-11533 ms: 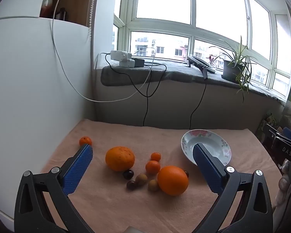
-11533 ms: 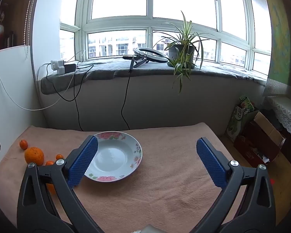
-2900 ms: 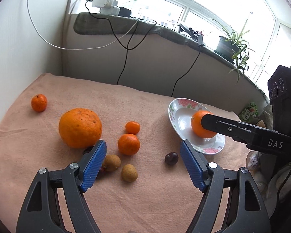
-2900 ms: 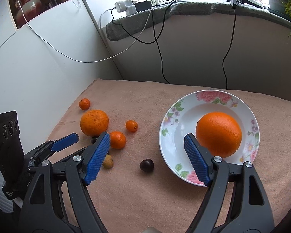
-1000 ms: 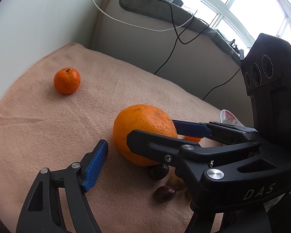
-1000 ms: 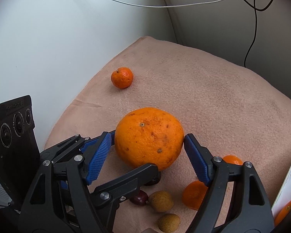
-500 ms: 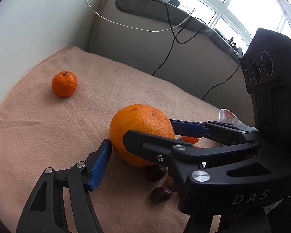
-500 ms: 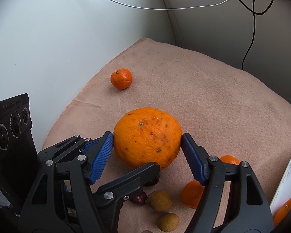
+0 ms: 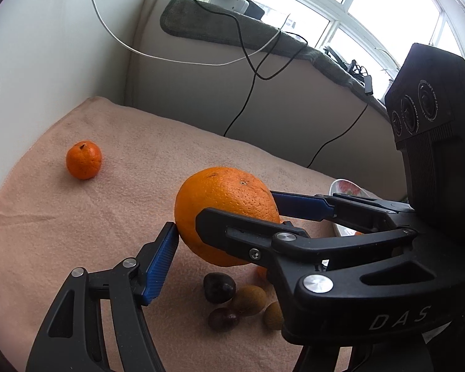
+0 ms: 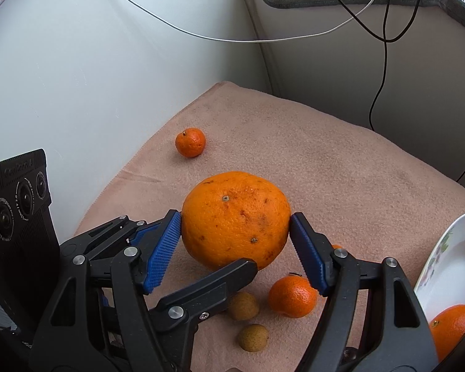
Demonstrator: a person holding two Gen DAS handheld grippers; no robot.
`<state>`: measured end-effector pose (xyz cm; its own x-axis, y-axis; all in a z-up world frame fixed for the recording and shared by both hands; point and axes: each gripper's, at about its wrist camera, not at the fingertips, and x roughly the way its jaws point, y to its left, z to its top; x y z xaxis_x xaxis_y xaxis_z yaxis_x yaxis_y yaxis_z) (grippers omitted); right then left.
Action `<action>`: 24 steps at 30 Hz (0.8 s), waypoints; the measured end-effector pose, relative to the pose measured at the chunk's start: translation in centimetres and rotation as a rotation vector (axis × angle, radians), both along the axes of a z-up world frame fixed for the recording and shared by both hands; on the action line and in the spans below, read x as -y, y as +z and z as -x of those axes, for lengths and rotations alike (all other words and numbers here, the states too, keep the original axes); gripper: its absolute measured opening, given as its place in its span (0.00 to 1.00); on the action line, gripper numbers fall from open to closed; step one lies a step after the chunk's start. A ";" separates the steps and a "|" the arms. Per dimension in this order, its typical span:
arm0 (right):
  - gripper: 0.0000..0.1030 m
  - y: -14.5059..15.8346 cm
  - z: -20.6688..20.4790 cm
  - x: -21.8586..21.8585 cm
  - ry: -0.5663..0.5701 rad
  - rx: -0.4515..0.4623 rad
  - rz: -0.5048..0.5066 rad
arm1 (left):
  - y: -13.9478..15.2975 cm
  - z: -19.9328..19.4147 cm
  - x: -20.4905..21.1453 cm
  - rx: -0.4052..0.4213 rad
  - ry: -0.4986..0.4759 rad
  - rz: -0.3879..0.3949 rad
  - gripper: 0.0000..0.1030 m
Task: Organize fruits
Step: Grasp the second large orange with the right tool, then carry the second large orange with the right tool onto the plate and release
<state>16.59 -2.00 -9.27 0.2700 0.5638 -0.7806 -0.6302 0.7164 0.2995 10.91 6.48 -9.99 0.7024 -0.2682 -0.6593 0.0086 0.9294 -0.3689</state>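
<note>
Far left on the pink blanket (image 10: 341, 155) sits a small mandarin (image 10: 190, 142). Both the left gripper (image 10: 195, 243) and the right gripper (image 10: 235, 226) are clamped on the big orange (image 10: 235, 218), held just above the blanket. Below lie brown fruits, another mandarin (image 10: 292, 296), and rightmost the plate (image 10: 443, 248).

we see a big orange (image 10: 235, 219), speckled brown, raised off the pink cloth (image 10: 341, 167). a small mandarin (image 10: 190, 142) lies apart near the wall; another mandarin (image 10: 292, 296), two tan longans (image 10: 243, 306) and dark fruits (image 9: 219, 287) cluster below. one orange (image 10: 451, 325) rests on the plate (image 10: 443, 254).
</note>
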 end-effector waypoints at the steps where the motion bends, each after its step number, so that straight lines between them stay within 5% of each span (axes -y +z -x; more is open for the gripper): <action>1: 0.73 0.2 0.0 0.4 -0.006 0.004 -0.002 | 0.2 -0.1 0.3 0.004 -0.005 -0.002 0.65; 24: 0.73 3.2 -1.2 11.1 -0.171 0.056 -0.014 | 2.6 -3.5 9.7 0.053 -0.163 -0.022 0.65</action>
<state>17.76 -13.11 -6.03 0.4057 0.5169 -0.7538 -0.5156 0.8104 0.2782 14.36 -3.26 -7.38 0.6847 -0.3673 -0.6295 0.1784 0.9219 -0.3439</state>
